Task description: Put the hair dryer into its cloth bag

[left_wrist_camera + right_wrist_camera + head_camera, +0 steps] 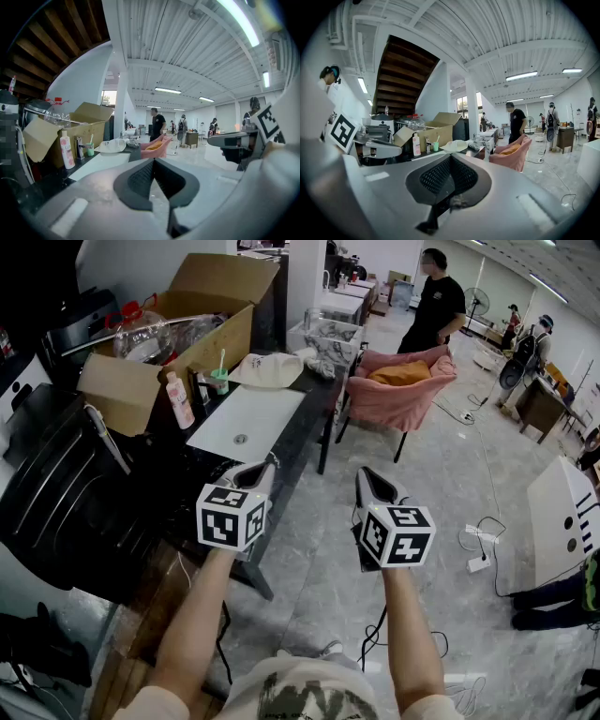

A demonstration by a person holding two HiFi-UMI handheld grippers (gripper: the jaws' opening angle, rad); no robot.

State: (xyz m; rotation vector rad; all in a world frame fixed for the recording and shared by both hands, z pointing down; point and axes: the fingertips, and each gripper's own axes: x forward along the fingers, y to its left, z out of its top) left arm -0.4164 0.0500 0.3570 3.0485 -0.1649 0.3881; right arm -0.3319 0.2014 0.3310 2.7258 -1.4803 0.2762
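My left gripper (pixel 271 466) is shut and empty, held just off the near corner of a black table (pixel 309 399). My right gripper (pixel 365 475) hangs beside it over the floor, also shut with nothing in it. In the left gripper view the jaws (pixel 153 160) meet, and in the right gripper view they (pixel 450 157) do too. A flat white rectangular sheet or bag (pixel 246 423) lies on the table ahead of the left gripper. Behind it sits a white crumpled cloth (pixel 267 369). I cannot make out a hair dryer in any view.
On the table stand a cardboard box (pixel 178 334), a pink bottle (pixel 178 399) and a green cup (pixel 219 381). A pink armchair (pixel 403 390) stands ahead on the right. A person in black (pixel 436 306) stands beyond it. Cables and a power strip (pixel 478 563) lie on the floor.
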